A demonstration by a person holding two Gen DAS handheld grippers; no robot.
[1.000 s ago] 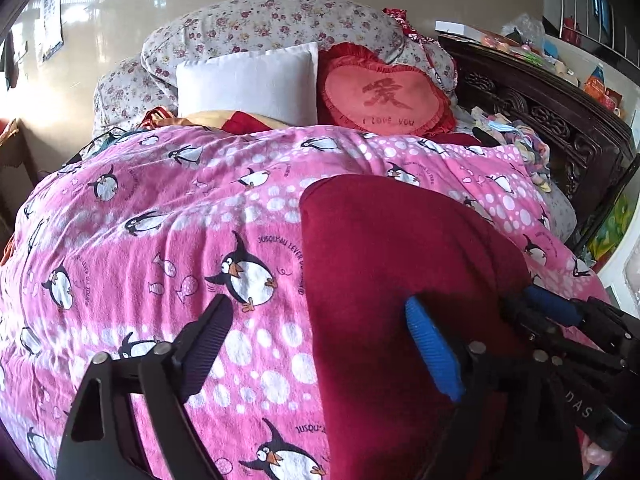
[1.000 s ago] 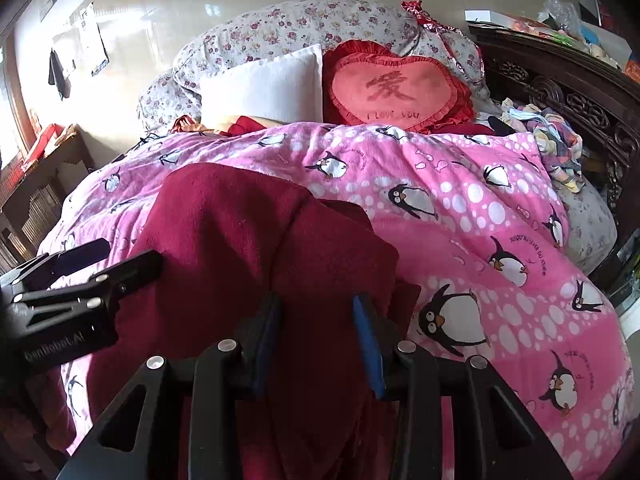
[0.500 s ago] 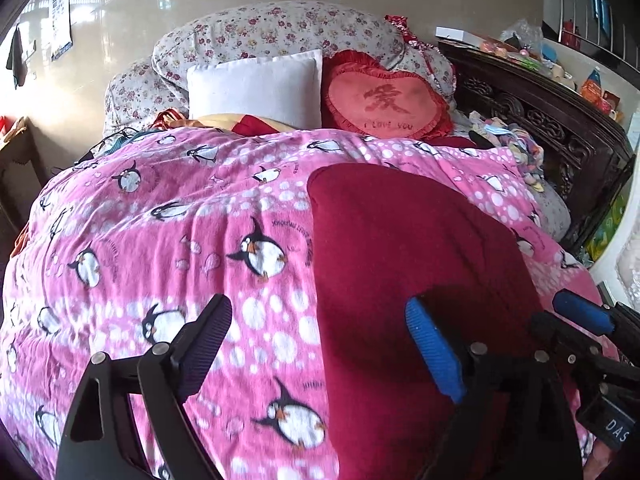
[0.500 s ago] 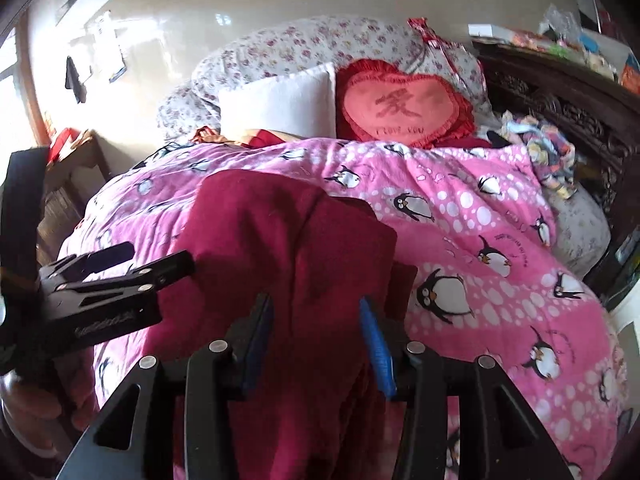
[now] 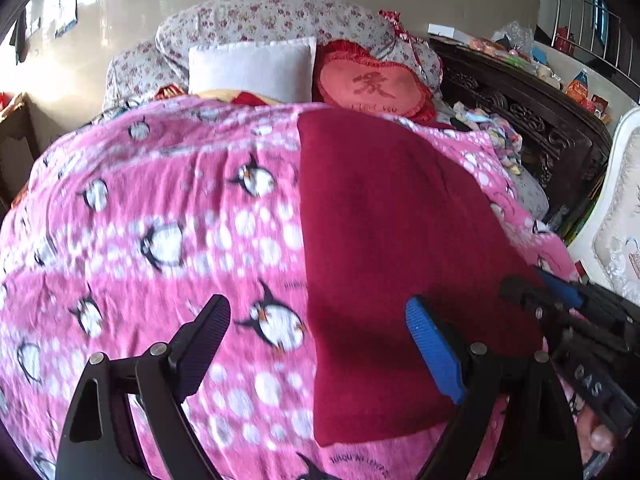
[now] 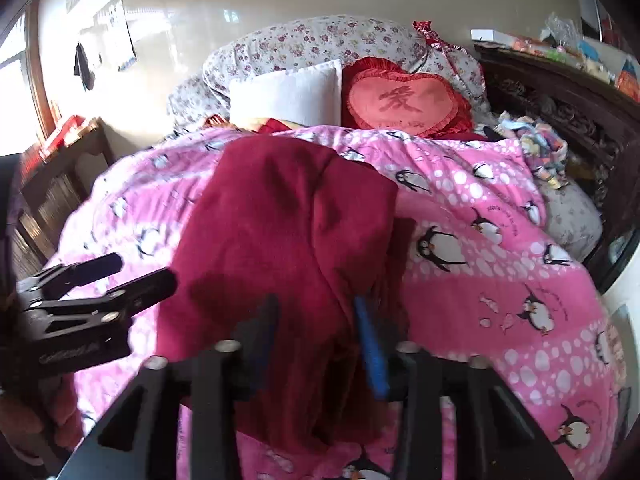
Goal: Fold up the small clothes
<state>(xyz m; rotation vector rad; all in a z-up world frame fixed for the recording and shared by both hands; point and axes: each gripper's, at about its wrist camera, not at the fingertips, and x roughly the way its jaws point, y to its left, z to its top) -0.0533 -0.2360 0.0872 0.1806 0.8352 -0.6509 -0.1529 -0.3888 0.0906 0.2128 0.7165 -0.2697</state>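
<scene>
A dark red fleece garment lies on a pink penguin blanket, its left edge straight and its near hem showing. My left gripper hovers wide open over that left edge, holding nothing. In the right wrist view the garment is bunched into a raised fold on its right side. My right gripper has that fold between its jaws, which are closing on the cloth. The left gripper shows at the left of that view, and the right gripper at the right of the left wrist view.
A white pillow, a red heart cushion and a floral bolster sit at the bed's head. A carved dark wooden frame runs along the right with a heap of small clothes. A wooden shelf stands left.
Both grippers have drawn back toward the near edge of the bed, so the garment's near hem now shows. The right jaws widened slightly, then narrowed on the fold. The left jaws stay wide.
</scene>
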